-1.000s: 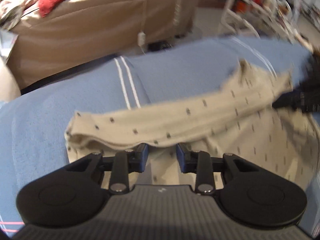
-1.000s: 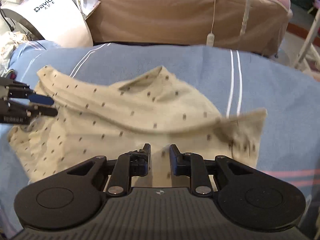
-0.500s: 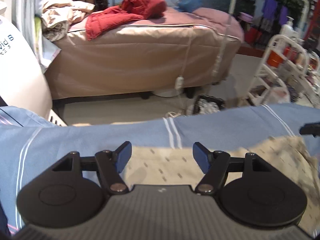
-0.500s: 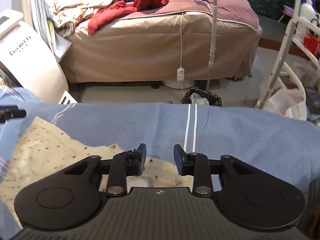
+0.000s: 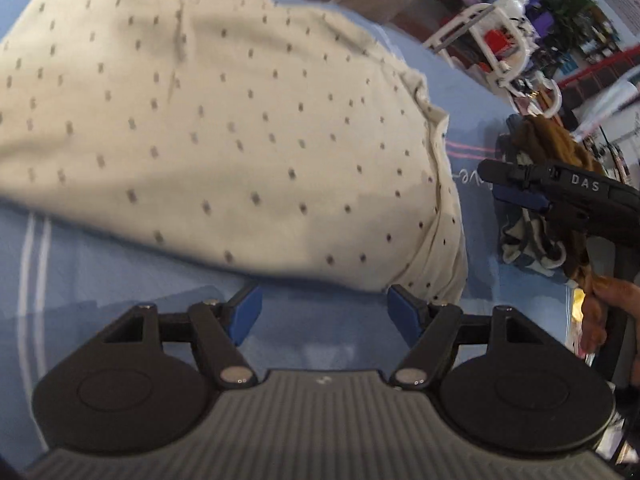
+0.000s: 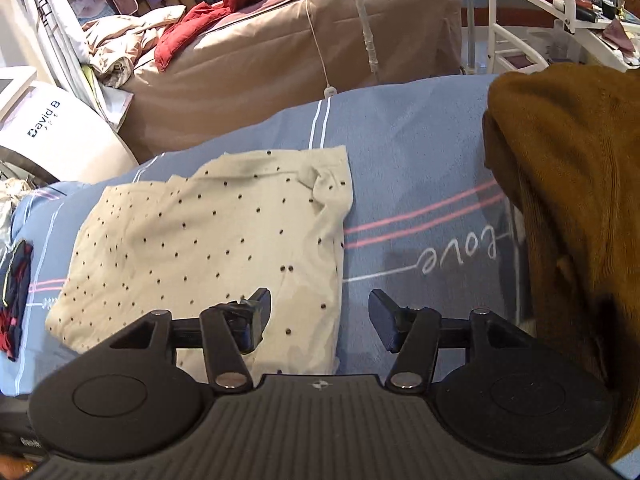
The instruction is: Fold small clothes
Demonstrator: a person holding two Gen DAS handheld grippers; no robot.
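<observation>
A cream garment with dark dots (image 6: 208, 240) lies folded flat on the blue sheet (image 6: 400, 152); it fills the left wrist view (image 5: 220, 132). My left gripper (image 5: 326, 316) is open and empty, just off the garment's near edge. My right gripper (image 6: 318, 316) is open and empty above the garment's near right corner. It also shows at the right of the left wrist view (image 5: 516, 188).
A brown garment (image 6: 572, 208) is heaped at the right of the sheet, over a striped piece (image 5: 524, 240). A dark patterned cloth (image 6: 16, 292) lies at the left edge. Behind stand a tan bed (image 6: 320, 40), a white appliance (image 6: 52, 128) and a white rack (image 6: 536, 8).
Both grippers let go of the cream garment and opened wide. The garment now lies folded on the sheet. Both grippers have drawn back to its near edge.
</observation>
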